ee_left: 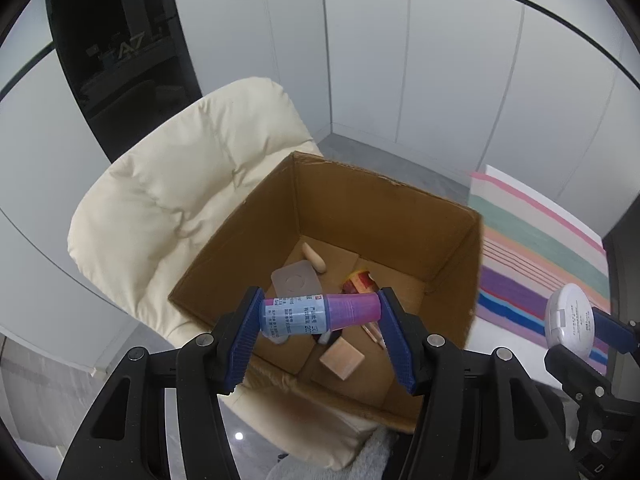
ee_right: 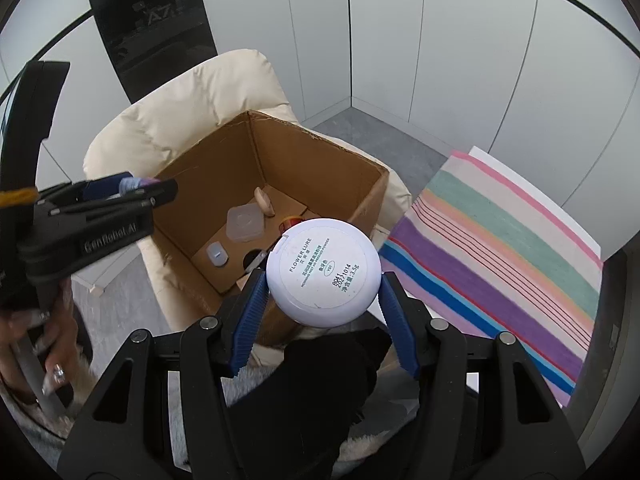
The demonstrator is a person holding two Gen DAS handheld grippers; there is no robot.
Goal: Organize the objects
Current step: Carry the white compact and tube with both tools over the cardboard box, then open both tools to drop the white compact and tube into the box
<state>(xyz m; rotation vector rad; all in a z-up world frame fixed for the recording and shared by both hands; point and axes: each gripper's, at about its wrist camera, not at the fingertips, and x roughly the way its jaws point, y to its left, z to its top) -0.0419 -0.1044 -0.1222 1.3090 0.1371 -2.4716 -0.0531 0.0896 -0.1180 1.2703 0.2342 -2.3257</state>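
A: Left gripper (ee_left: 320, 316): two black arms, ribbed blue fingers (ee_left: 244, 336), clamped on one small bottle (ee_left: 316, 314).

B: Bottle details?

A: Cylindrical, plastic; translucent purple cap end against the right finger, pale blue printed label toward the left finger. Long axis crosswise, finger to finger, lying level. Held above the near edge of the cardboard box (ee_left: 440, 240).

B: Right gripper (ee_right: 322, 294)?

A: Same build; blue ribbed fingers (ee_right: 252, 308) pressed on opposite edges of one round white compact (ee_right: 323, 270). Smooth plastic disc, flat printed face turned toward the camera, a small notch at its upper left rim. Positioned just forward of the fingertips, over the near right corner of the box.

B: Box?

A: One, brown corrugated, square, open-topped, raw torn rim. Seated on a cream quilted cushion (ee_left: 168, 200), soft and puffy.

B: Contents beyond the fingers?

A: One clear square lid-like case (ee_right: 244, 224) with a round embossed centre; one tan wooden rounded peg (ee_right: 265, 202); one small white rounded capsule (ee_right: 217, 255); one peach rectangular block (ee_left: 342, 358); one red-and-yellow packet (ee_left: 360, 280), partly hidden. Further slim items under the bottle, not identifiable.

B: Right of the fingers?

A: One striped cloth (ee_right: 500, 248), woven bands of pink, green, peach, purple, blue.
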